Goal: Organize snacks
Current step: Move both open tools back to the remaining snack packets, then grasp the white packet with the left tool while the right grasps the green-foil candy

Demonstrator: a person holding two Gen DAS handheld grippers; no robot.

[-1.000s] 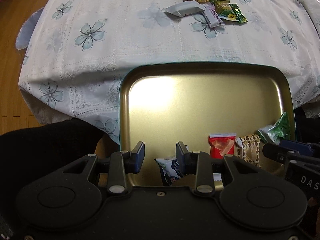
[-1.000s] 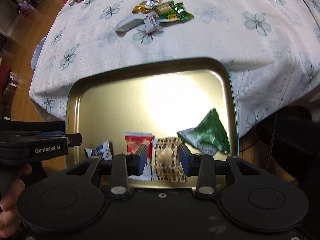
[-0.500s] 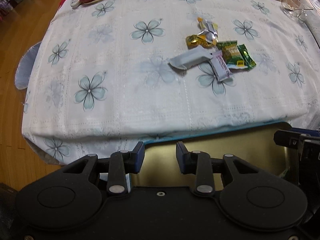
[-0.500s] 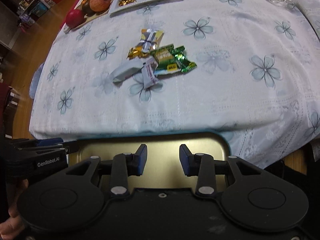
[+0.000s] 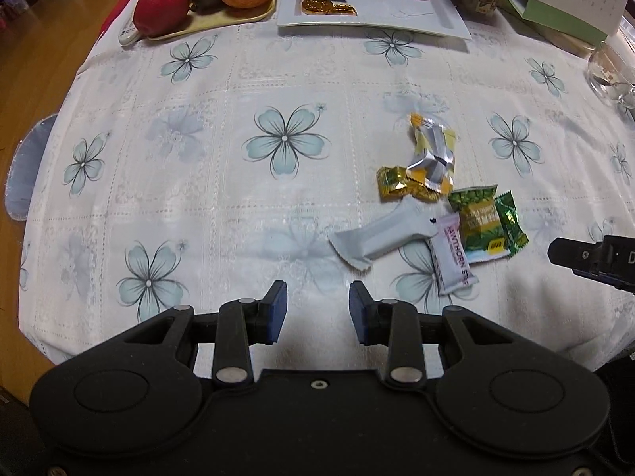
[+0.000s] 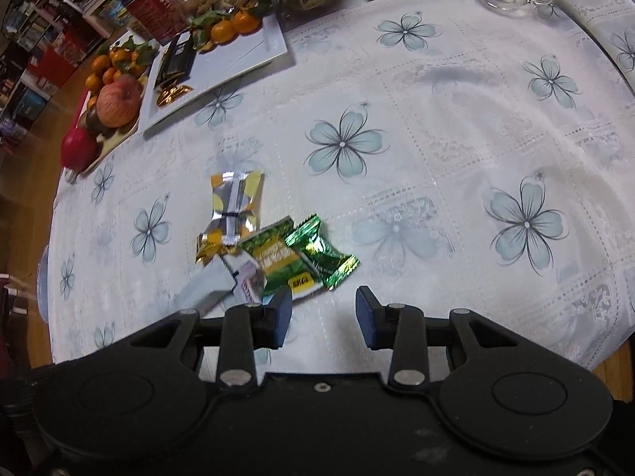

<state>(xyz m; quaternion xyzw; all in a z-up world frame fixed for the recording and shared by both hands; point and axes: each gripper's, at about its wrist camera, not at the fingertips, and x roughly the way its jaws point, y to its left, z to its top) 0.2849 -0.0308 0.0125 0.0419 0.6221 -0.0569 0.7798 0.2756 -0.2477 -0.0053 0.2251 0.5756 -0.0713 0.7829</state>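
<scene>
Snack pile on floral white tablecloth [image 5: 222, 206], both grippers parted & empty above it.

Left gripper [image 5: 316, 313] is held w/ nothing btwn jaws, near long grey-white wrapped bar [image 5: 377, 238]; right gripper [image 6: 323, 319] likewise unloaded, just beside crinkly green foil candy [image 6: 323, 256]. 6 packets are seen overlapping: white-lilac lettered bar [image 5: 452, 254], green-yellow printed pouch [image 5: 478, 224], silver-yellow foil sachet [image 5: 432, 154], gold foil candy [image 5: 397, 186]. Risk: 2 wrappers could be pinched at once, since pieces lie touching; slick foil could be squeezed out; tablecloth could be snagged & pile dragged if jaws are lowered too far.
</scene>
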